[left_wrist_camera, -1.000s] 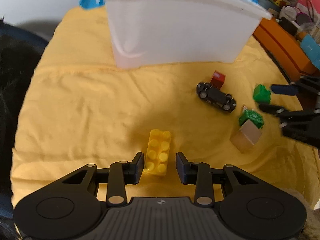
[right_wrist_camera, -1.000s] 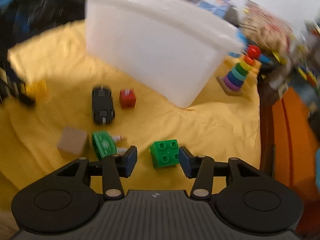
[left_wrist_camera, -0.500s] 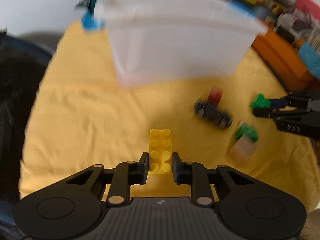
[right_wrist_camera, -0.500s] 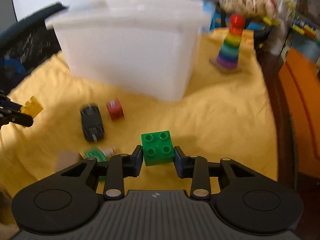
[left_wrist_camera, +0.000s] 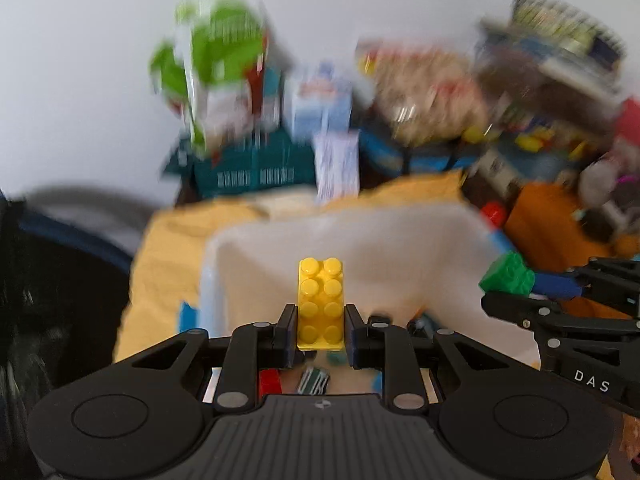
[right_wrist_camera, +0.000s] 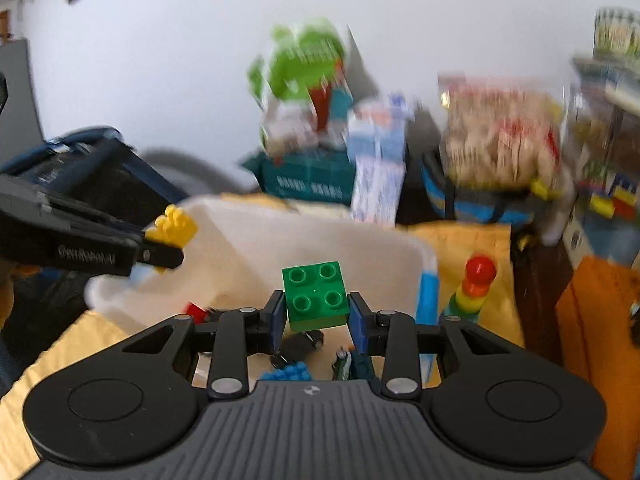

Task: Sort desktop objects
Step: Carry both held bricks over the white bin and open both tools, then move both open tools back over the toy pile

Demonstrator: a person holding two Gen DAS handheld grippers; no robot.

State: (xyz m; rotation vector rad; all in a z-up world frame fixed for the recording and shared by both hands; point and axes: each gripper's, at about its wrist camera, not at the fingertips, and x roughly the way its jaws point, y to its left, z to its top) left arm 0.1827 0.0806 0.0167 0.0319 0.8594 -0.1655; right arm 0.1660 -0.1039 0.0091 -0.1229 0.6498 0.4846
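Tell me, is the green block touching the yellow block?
Apart. In the left wrist view the yellow block sits in the left gripper, while the green block, in the right gripper, is well off to the side.

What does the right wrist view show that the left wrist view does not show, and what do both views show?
Only the right wrist view shows the whole rainbow ring stacker and, in the bin, a black toy car.

Only the left wrist view shows a red piece under the left gripper.

Both show the white bin, the yellow cloth, the yellow brick in the left gripper, and the green brick in the right gripper.
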